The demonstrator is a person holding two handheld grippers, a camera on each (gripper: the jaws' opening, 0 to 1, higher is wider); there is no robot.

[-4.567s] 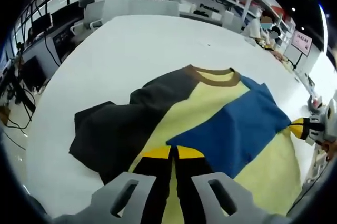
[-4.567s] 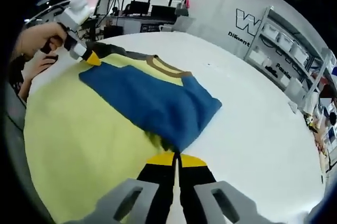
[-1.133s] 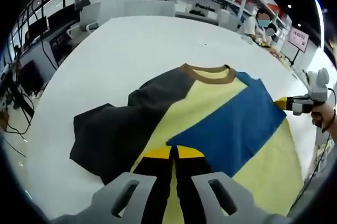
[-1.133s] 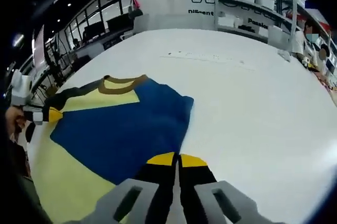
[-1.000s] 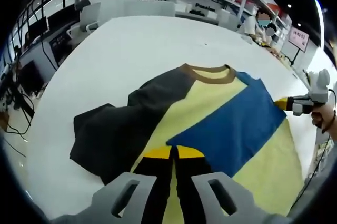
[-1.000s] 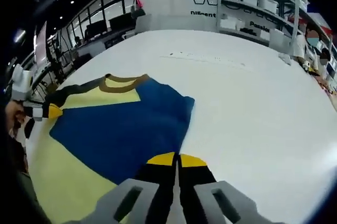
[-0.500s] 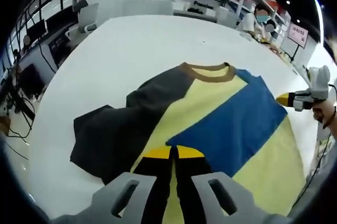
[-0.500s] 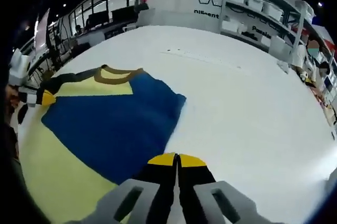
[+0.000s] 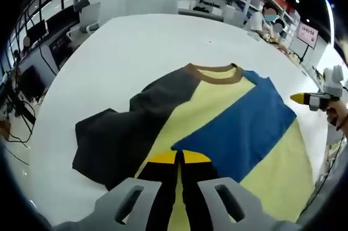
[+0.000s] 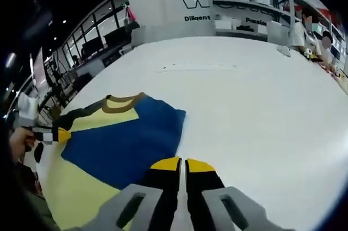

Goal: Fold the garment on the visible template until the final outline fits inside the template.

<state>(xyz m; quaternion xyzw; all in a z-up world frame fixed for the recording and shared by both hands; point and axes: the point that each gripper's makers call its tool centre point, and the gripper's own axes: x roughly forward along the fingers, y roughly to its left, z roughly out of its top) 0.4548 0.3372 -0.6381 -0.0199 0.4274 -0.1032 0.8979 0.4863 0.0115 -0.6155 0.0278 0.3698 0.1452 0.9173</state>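
Left gripper view: my left claw (image 9: 179,157) is pinched shut on the T-shirt (image 9: 217,128), its yellow tips meeting at the near corner of the folded-over blue sleeve (image 9: 239,130). The T-shirt lies flat on the white desk (image 9: 136,51), brown collar (image 9: 213,73) toward the far side, dark grey sleeve (image 9: 114,133) spread to the left, yellow body between. My right claw (image 9: 300,98) shows at the right edge, held in a hand (image 9: 338,112), its tips apart from the blue edge and holding nothing.

Right gripper view: my right claw (image 10: 181,164) has its tips together, gripping nothing, over bare desk (image 10: 261,111) just beside the blue sleeve (image 10: 128,141). The left claw (image 10: 61,135) enters from the left, at the shirt's far side. Shelving with bins (image 10: 244,2) stands behind the desk.
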